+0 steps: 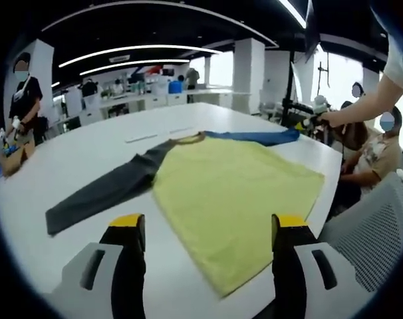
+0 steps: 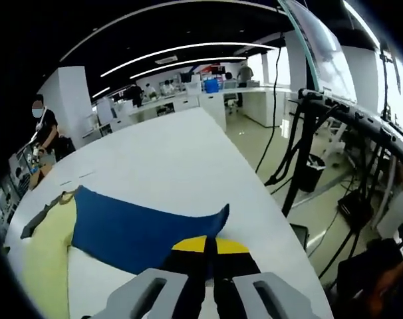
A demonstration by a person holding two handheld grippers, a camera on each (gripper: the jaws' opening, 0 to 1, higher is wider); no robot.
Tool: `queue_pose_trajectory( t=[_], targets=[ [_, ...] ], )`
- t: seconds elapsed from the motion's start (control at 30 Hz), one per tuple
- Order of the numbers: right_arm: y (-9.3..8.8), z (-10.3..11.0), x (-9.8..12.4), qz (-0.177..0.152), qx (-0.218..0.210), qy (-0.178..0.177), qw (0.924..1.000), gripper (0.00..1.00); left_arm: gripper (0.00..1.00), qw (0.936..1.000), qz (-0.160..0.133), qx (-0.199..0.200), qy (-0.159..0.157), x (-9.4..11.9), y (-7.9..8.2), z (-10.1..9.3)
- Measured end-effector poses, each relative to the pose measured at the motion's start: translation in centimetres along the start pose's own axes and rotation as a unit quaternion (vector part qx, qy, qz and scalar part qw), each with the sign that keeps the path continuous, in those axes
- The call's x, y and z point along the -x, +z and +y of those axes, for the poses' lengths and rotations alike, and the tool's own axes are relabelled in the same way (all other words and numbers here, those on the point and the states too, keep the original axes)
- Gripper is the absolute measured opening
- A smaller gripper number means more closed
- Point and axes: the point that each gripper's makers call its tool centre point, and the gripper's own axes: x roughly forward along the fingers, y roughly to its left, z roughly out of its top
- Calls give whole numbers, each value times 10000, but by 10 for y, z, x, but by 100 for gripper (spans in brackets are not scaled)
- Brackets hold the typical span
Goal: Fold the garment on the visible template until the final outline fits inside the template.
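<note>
A long-sleeved shirt lies flat on the white table [image 1: 88, 159]. Its body [image 1: 235, 193] is yellow, one sleeve [image 1: 102, 193] is dark grey and the other sleeve [image 1: 255, 137] is blue. My left gripper [image 1: 209, 222] hovers open over the near hem, with a yellow-tipped jaw at each side of the cloth. In the right gripper view the blue sleeve [image 2: 135, 229] stretches toward me and my right gripper [image 2: 210, 246] is shut on its cuff end. In the left gripper view a person's arm holds that gripper [image 1: 311, 121] at the sleeve's far end. Pale tape marks [image 1: 141, 138] lie beyond the collar.
The table edge [image 2: 281, 226] runs close to the right gripper, and beyond it stand black stands with cables [image 2: 308, 153]. A grey mesh chair [image 1: 368, 232] and a seated person [image 1: 378, 153] are at the table's right side. Another person [image 1: 22, 100] stands at the far left.
</note>
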Motion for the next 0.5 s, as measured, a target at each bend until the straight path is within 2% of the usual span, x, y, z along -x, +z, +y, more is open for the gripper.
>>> queue_pose_trajectory(
  t=[0.13, 0.2, 0.3, 0.5],
  targets=[
    [9, 4, -1, -74, 92, 126, 9999, 0, 75, 10000, -28, 9, 6, 2, 0, 1],
    [10, 17, 6, -85, 105, 181, 9997, 0, 75, 10000, -55, 23, 9, 3, 0, 1],
    [9, 20, 5, 186, 0, 190, 9996, 0, 76, 10000, -62, 44, -6, 4, -1, 1],
    [19, 24, -6, 204, -126, 344, 9991, 0, 78, 9999, -156, 65, -10, 6, 3, 2]
  ],
)
